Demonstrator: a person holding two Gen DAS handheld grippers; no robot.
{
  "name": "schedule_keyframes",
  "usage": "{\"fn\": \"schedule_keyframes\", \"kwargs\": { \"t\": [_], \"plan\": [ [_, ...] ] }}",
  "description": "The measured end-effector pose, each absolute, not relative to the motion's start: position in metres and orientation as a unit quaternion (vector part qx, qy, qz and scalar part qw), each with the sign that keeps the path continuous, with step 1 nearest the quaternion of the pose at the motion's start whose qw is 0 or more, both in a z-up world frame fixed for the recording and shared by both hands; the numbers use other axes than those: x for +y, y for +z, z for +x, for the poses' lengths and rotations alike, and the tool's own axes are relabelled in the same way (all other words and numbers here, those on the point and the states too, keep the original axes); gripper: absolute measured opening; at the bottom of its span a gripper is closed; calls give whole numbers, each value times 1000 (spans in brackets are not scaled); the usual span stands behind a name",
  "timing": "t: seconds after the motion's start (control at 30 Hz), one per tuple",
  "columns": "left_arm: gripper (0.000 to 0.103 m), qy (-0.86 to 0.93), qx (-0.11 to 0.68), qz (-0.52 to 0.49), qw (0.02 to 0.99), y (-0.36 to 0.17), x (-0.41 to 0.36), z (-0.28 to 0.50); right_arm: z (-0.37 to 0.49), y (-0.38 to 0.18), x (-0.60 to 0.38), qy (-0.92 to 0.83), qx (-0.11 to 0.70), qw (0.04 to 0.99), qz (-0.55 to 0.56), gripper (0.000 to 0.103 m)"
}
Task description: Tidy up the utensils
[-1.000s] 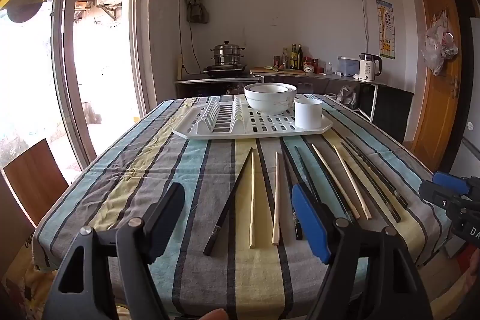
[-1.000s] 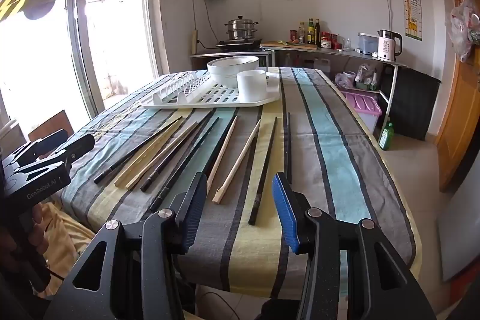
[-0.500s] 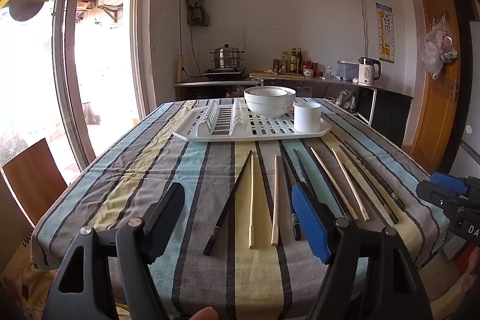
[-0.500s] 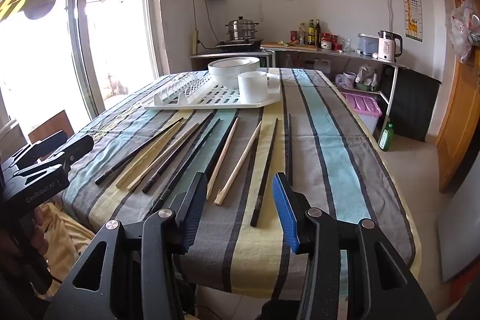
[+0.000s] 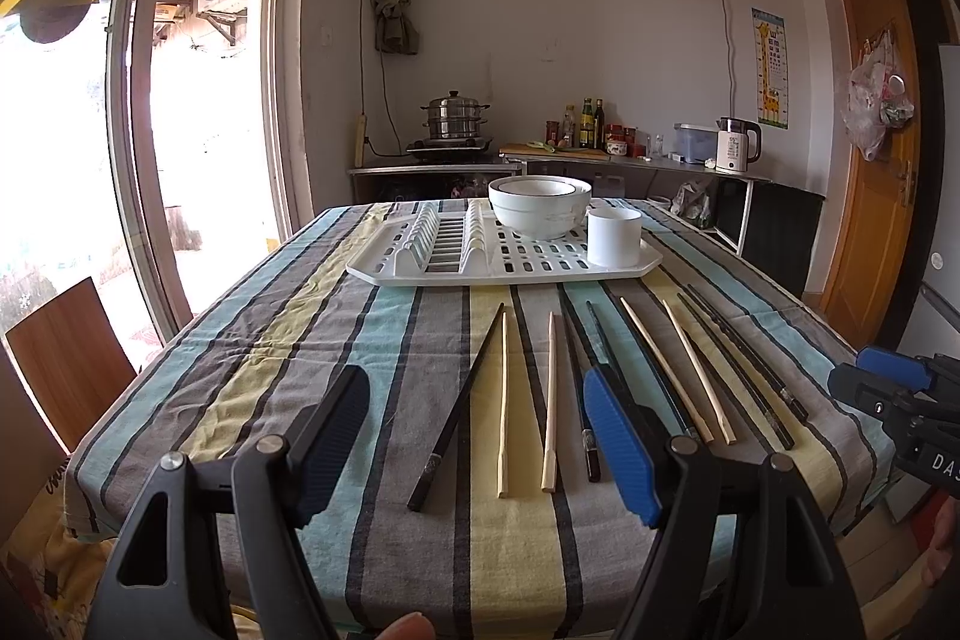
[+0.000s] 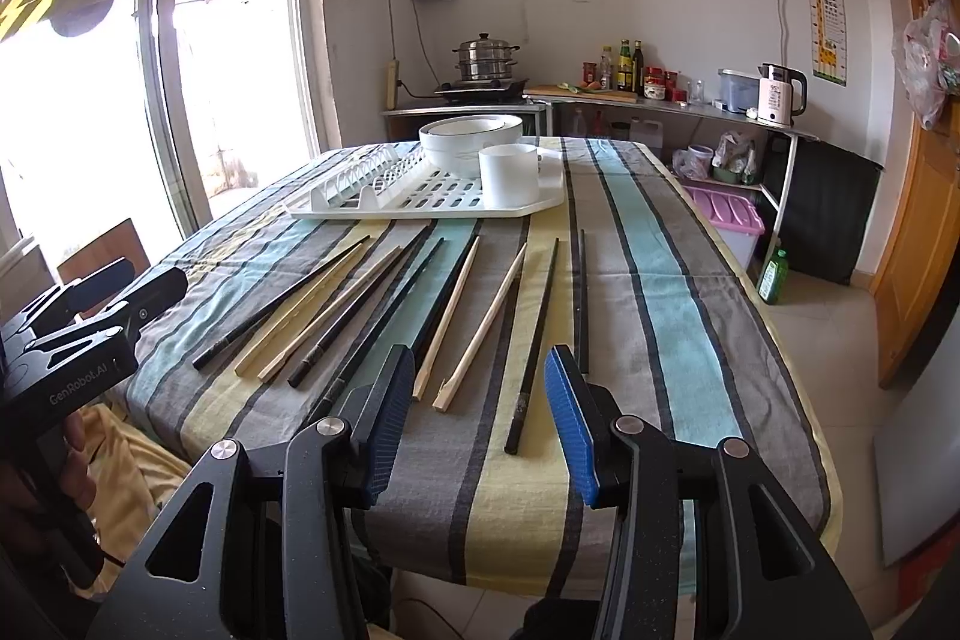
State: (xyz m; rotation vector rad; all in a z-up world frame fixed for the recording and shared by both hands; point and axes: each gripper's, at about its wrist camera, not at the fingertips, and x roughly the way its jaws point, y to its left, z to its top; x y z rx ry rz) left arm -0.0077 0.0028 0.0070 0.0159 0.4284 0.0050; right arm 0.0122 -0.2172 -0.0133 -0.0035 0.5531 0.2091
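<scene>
Both grippers hovered at the near edge of the striped tablecloth, neither touching anything. Left gripper: jaws spread wide, nothing between them, black pad on one side and blue pad on the other. Right gripper: likewise spread, empty, held above the cloth edge.

Chopsticks lay loose on the cloth in a rough fan, tips toward the white dish rack, handles toward the grippers. From the left wrist view: a black chopstick slanted furthest left, then two pale wooden chopsticks side by side, more black ones partly hidden behind the blue pad, another wooden pair further right, and black ones at the far right. From the right wrist view, a black chopstick and a wooden one lay just ahead of the open jaws.

The rack sat further back on the table, holding stacked white bowls and a white cup at its right corner; plate slots on its left part were unfilled. None of the chopsticks were in the cup or on the rack.
</scene>
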Motion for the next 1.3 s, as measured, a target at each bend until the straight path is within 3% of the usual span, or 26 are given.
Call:
{"fn": "schedule_keyframes", "kwargs": {
  "t": [1.3],
  "plan": [
    [76, -1, 210, 7, 978, 10, 4, -10, 13, -11, -217, 103, 271, 957, -3, 46]
  ]
}}
